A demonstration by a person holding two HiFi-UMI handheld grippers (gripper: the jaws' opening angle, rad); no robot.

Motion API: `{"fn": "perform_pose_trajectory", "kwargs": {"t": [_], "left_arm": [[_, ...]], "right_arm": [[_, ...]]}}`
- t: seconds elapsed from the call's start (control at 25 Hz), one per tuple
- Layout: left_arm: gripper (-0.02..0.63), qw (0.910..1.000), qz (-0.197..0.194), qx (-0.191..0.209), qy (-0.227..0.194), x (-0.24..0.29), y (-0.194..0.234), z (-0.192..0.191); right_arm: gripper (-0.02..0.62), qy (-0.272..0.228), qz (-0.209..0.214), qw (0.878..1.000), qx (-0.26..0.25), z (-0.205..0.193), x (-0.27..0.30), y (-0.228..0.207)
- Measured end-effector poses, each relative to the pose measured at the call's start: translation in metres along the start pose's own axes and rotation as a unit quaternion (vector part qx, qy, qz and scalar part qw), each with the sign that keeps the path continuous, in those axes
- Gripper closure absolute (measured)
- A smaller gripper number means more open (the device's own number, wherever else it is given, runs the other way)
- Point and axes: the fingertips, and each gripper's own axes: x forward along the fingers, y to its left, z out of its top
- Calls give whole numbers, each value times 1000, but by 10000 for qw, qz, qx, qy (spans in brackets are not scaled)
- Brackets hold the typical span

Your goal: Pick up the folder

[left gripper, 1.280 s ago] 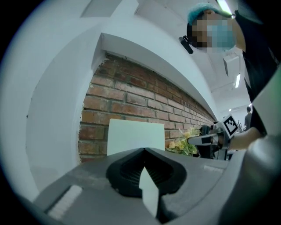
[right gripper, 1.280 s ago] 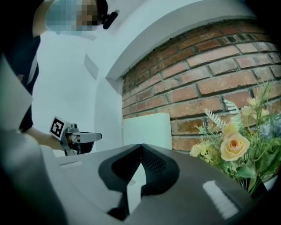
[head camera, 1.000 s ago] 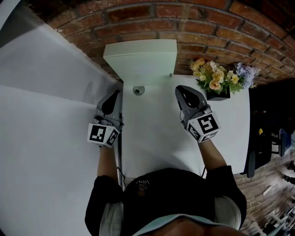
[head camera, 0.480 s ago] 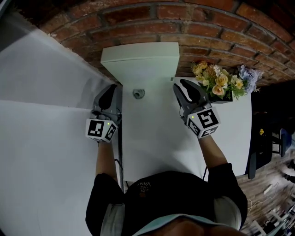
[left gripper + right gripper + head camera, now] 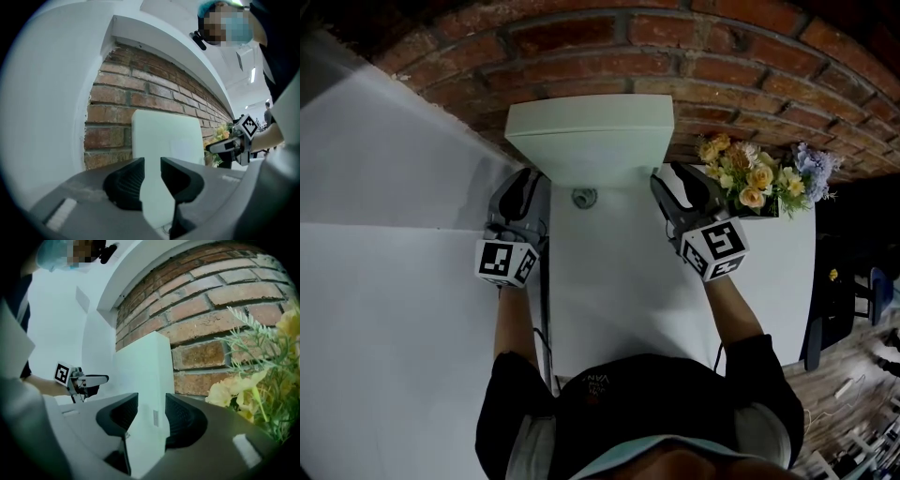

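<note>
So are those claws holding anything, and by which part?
Nothing is held: left gripper and right gripper jaws have just been opening, nothing between them, the folder standing just ahead.

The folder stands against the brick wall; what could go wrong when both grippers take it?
The folder stands upright against the brick wall, so a one-sided push could topple it.
The right gripper works close to the flowers and could knock them.
Both grippers' jaws have just been opening, with nothing between them yet. The gap of the left gripper is narrower and may miss the folder's edge.

Rough red brick wall point(image 5: 581, 42), smooth matt pale folder point(image 5: 591, 141), matt white table point(image 5: 609, 281)
</note>
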Motion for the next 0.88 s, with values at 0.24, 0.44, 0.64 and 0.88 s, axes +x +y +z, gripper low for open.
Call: {"fn": "perform_pose_trajectory", "kwargs": {"t": [0.24,0.44,0.64,0.88], "left_arm": [[386,9999,-59,-161,6,8,7,-9],[291,9993,-278,-204,145,19,7,-20],[236,9984,-493,-202,189,30,5,-26],[221,9978,-610,-193,182,42,11,-30]], "right_arm": [[374,106,66,9999,30,-7,9,-5],[323,201,194,9996,29,-14,18,-2],[284,214,279,9994,-70,-16,27,0],[258,153,304,9993,-180,-14,37,-1]]}}
